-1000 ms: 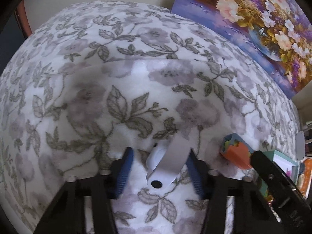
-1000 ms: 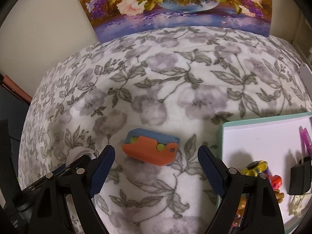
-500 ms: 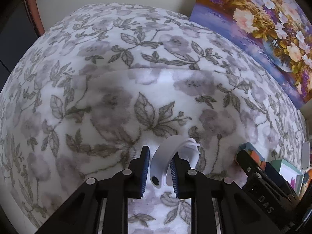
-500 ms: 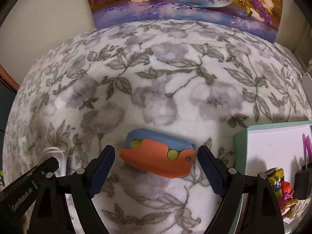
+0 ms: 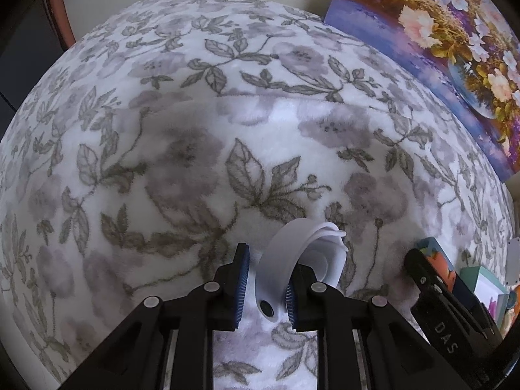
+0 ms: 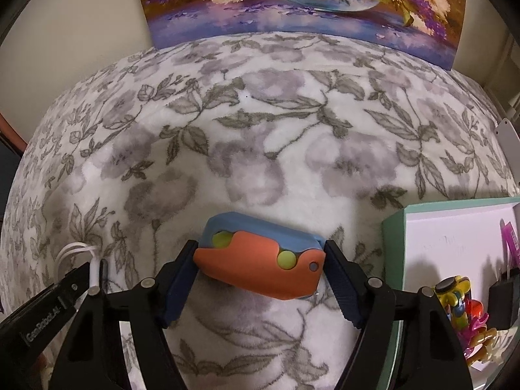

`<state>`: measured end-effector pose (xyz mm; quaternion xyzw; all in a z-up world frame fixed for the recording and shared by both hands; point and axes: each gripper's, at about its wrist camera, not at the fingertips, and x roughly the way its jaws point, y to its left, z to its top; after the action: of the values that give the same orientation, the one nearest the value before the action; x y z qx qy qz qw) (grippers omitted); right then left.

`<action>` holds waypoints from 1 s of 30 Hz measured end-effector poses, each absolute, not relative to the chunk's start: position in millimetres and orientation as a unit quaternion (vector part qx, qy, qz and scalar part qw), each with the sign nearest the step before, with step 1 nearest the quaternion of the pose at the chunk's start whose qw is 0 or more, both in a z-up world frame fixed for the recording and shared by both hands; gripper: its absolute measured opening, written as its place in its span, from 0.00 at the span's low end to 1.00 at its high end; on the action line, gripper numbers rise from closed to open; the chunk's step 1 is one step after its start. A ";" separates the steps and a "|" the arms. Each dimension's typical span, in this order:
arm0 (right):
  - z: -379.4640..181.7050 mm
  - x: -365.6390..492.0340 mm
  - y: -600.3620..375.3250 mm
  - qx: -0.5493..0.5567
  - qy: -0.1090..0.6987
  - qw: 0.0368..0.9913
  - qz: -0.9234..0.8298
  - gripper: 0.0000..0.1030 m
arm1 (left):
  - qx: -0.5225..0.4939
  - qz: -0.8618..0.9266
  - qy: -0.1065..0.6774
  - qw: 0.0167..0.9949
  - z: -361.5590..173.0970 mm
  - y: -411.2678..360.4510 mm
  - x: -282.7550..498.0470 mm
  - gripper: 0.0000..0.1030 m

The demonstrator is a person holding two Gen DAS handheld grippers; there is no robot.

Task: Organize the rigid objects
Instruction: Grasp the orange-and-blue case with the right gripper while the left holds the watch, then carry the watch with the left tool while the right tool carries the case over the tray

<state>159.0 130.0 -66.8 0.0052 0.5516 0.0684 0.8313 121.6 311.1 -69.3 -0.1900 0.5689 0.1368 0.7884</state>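
Floral cloth (image 6: 260, 123) covering the surface, flower painting (image 6: 302, 3) leaning at the back. Left gripper (image 5: 265, 287) clamping its fingers on a white band (image 5: 279, 260) low over the cloth. Right gripper (image 6: 260, 276) pinching an orange-and-blue case (image 6: 260, 269) by its ends, just left of a teal tray (image 6: 393, 237) holding colourful toys (image 6: 461, 308).

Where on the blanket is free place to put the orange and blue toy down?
The floral blanket lies bare between the painting and the orange and blue toy, and leftward. The teal tray has bare floor at its near-left; its right side is crowded with small toys.
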 end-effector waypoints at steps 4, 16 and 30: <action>-60.4 156.1 125.1 0.003 0.553 0.830 0.068 0.74 | -0.197 0.142 0.565 0.789 -69.3 311.2 121.1 0.22; -21.9 142.7 106.0 0.014 0.539 0.839 0.074 0.74 | -0.212 0.142 0.524 0.813 -24.5 310.1 105.9 0.15; 33.0 103.5 50.5 0.035 0.527 0.848 0.047 0.74 | -0.173 0.108 0.499 0.842 28.3 261.6 73.1 0.15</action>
<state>103.5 50.5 33.0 0.0352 0.5274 0.0469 0.8476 73.1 261.6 28.3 -0.1733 0.4994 0.1076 0.8420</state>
